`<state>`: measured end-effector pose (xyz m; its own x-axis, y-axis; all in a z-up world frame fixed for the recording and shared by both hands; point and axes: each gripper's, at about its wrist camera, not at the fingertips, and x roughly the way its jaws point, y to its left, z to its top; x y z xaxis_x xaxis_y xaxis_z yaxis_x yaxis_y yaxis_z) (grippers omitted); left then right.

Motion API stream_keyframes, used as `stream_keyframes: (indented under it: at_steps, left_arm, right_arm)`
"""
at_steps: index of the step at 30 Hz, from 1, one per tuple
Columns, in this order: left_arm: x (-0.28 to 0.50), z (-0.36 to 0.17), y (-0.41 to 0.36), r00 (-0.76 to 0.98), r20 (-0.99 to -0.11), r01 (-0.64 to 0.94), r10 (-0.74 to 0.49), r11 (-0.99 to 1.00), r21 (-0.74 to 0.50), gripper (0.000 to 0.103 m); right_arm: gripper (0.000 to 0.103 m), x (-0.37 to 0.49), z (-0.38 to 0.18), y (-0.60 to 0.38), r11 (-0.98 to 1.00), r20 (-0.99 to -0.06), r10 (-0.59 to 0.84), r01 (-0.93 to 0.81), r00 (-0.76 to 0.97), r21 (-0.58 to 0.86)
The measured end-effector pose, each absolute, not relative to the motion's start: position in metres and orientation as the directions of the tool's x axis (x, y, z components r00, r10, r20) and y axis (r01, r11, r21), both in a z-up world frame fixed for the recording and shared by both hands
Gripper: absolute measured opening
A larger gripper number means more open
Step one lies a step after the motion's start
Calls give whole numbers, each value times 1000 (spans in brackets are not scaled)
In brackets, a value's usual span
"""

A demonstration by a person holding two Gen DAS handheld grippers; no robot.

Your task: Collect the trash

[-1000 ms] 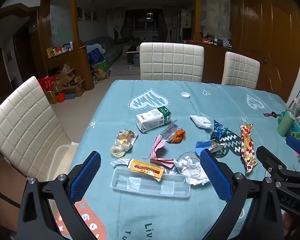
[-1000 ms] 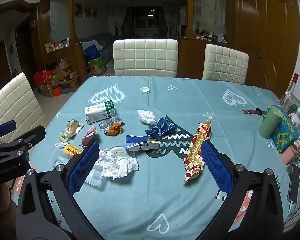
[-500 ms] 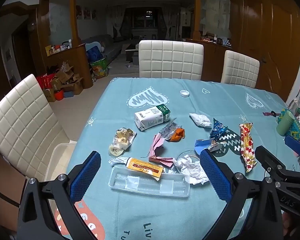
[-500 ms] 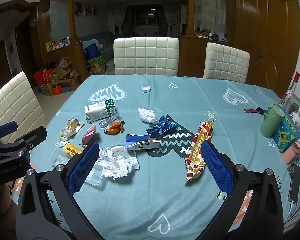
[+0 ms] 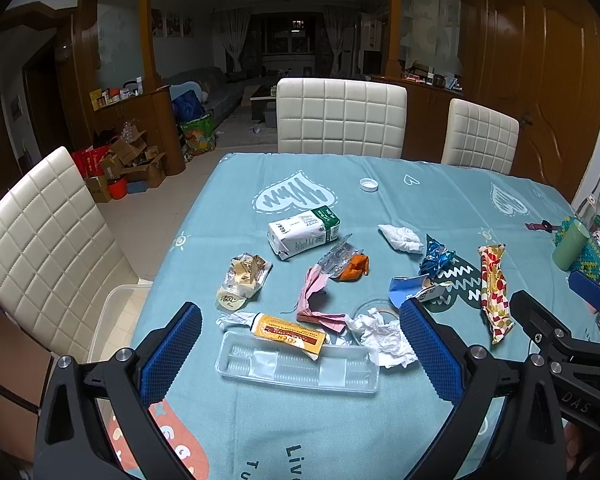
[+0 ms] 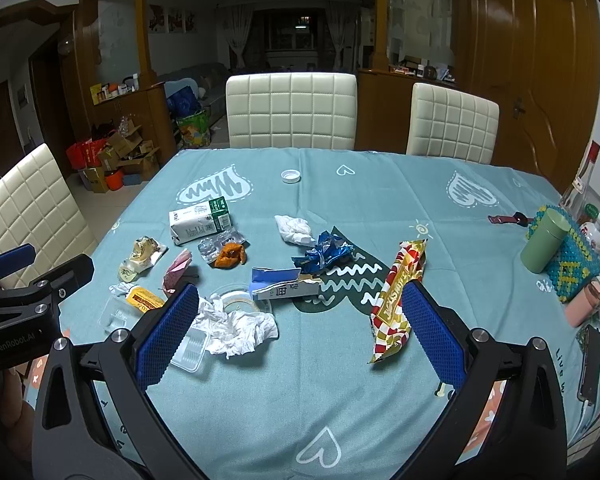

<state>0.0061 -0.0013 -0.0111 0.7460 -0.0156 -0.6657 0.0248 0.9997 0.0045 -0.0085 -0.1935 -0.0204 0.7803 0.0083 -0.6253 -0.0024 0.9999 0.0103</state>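
Trash is strewn over the teal tablecloth (image 5: 440, 200). A clear plastic tray (image 5: 298, 366) lies nearest my left gripper (image 5: 298, 320), with a yellow wrapper (image 5: 288, 332) on its far edge. Beyond them are crumpled white paper (image 5: 384, 336), a pink wrapper (image 5: 314, 292), a milk carton (image 5: 304, 232) and a gold wrapper (image 5: 244, 276). My left gripper hovers open above the tray. My right gripper (image 6: 300, 316) also hangs open, with the crumpled paper (image 6: 236, 326) by its left finger and a red-and-gold snack bag (image 6: 398, 296) by its right. A blue carton (image 6: 284, 282) and blue foil (image 6: 322, 252) lie further back.
Cream chairs stand at the far side (image 5: 340, 116) and the left (image 5: 40, 248) of the table. A clear bin (image 5: 112, 320) sits on the floor by the left chair. A green cup (image 6: 544, 244), a beaded bag (image 6: 572, 260), bottles and a phone (image 6: 590, 364) crowd the right edge. A white cap (image 6: 291, 176) lies far back.
Both grippers have drifted slightly, so the table sits a little differently in each view. Both remain open and no trash has moved.
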Motion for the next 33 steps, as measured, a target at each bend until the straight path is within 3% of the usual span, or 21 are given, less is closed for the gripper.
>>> stream_keyframes:
  at_steps: [33]
  left_arm:
    - [4,-14,-5,741,-671,31,-18,999,8,97]
  right_arm:
    - [100,-7,-20,-194,1000,-628,9,-2,778,13]
